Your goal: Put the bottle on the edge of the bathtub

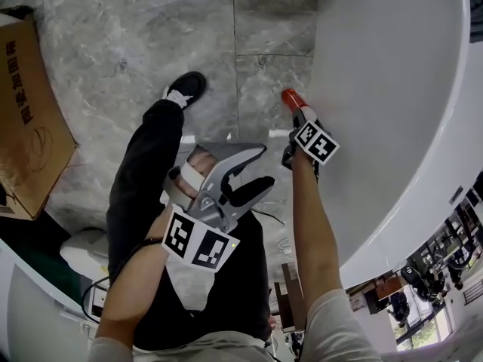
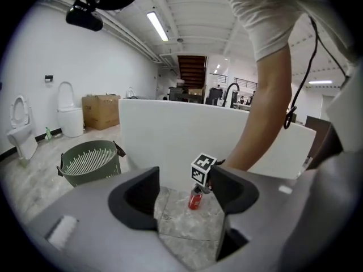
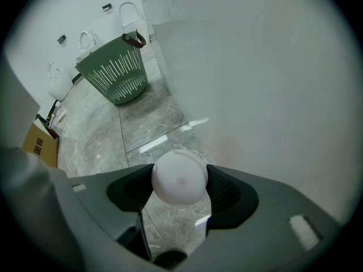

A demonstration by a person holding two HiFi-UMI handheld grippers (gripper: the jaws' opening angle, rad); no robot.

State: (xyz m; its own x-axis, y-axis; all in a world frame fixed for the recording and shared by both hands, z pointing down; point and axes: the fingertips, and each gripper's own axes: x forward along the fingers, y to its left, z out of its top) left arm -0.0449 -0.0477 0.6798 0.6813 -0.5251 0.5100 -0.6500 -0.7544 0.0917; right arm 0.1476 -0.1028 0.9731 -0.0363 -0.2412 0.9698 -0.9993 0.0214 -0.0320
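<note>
**Bottle [image 3: 180, 177] held in right gripper [image 1: 299, 123]; not yet on bathtub [image 1: 392, 89] edge.**

Right fingers are clamped on the bottle's pale rounded end, and its red body projects past the fingertips over the floor. The bathtub's wall stands just right of those fingers. Left gripper [image 2: 184, 200] has its fingers wide, with nothing between them. Likely hazards: the grip on a rounded surface may slip or pivot in the lift, and the smooth curved rim may let the bottle topple on release.

Dark printed characters down the side of the cardboard box [image 1: 30, 119], too indistinct to read, faint round emblem beneath them, nothing else legible.
</note>
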